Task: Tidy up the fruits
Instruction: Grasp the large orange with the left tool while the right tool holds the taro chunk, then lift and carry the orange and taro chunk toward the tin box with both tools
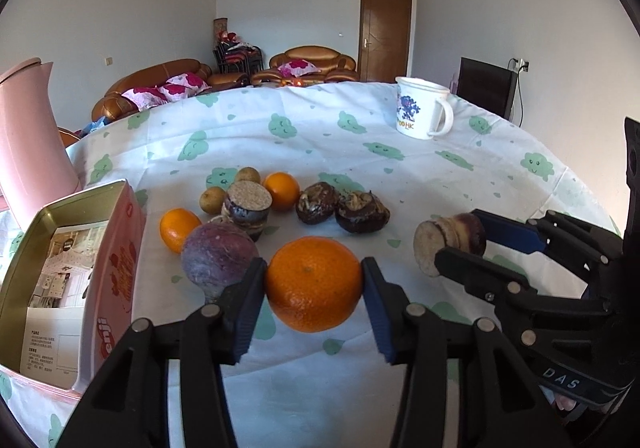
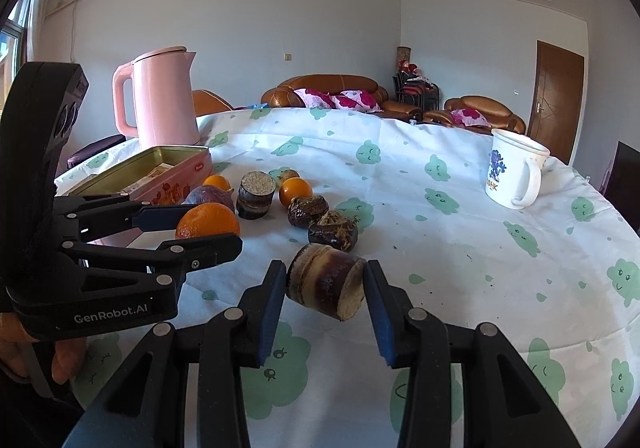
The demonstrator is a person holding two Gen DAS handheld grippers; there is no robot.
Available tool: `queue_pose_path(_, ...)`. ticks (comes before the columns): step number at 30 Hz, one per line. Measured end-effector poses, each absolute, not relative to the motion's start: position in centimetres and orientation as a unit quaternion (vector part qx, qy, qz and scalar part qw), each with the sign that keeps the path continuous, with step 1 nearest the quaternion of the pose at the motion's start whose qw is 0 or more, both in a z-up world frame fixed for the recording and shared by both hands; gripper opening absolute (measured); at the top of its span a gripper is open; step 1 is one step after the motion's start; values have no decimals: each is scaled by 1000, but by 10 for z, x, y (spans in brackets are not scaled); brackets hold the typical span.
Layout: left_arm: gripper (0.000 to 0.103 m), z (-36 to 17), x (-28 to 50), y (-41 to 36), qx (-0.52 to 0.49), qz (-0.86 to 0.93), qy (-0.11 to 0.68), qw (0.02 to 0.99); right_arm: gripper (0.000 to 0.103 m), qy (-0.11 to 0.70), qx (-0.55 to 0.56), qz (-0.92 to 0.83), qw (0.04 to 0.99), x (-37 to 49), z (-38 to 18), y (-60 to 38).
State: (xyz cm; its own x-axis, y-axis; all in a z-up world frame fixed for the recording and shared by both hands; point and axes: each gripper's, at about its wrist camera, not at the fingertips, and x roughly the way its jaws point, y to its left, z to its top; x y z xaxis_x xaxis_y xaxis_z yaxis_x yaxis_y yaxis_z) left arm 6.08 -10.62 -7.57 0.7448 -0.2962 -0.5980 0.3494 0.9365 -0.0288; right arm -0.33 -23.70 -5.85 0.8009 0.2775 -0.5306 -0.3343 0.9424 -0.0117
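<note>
- On the cloud-print surface (image 1: 360, 127), the left hand-held gripper (image 1: 314, 282) is clamped on a big orange (image 1: 314, 284), pads pressing its two sides at the widest part. It sits near the front edge, just beside a purple round fruit (image 1: 218, 256).
- Right hand-held gripper (image 2: 325, 288) is closed on a cut sugarcane chunk (image 2: 326, 282), one pad on each end.
- Handling guess: the orange looks firm but with a bit of give and a smooth skin, so squeeze at the middle and not too hard or it could bruise or pop out. The cane piece looks stiff and woody, so a grip on its flat ends should hold fine.
- Likely drop spot is the open pink tin (image 1: 80, 268) at the left; it's cut off by the frame, and I can only see paper inserts inside.
- Behind: two small oranges (image 1: 178, 228), another cane chunk (image 1: 247, 207), two dark knobbly things (image 1: 344, 205) I can't identify, and small tan round ones (image 1: 214, 199).
- Can't tell if either held piece is lifted or resting on the cloth.
- White mug (image 1: 422, 107) and pink kettle (image 2: 160, 99) stand well apart from the fruit.
</note>
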Motion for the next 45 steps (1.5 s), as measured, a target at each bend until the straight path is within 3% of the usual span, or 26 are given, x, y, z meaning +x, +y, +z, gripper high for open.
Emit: queue_pose_path(45, 49, -59, 28, -94, 29, -145, 211, 966, 42, 178, -68, 185, 964, -31, -51, -234)
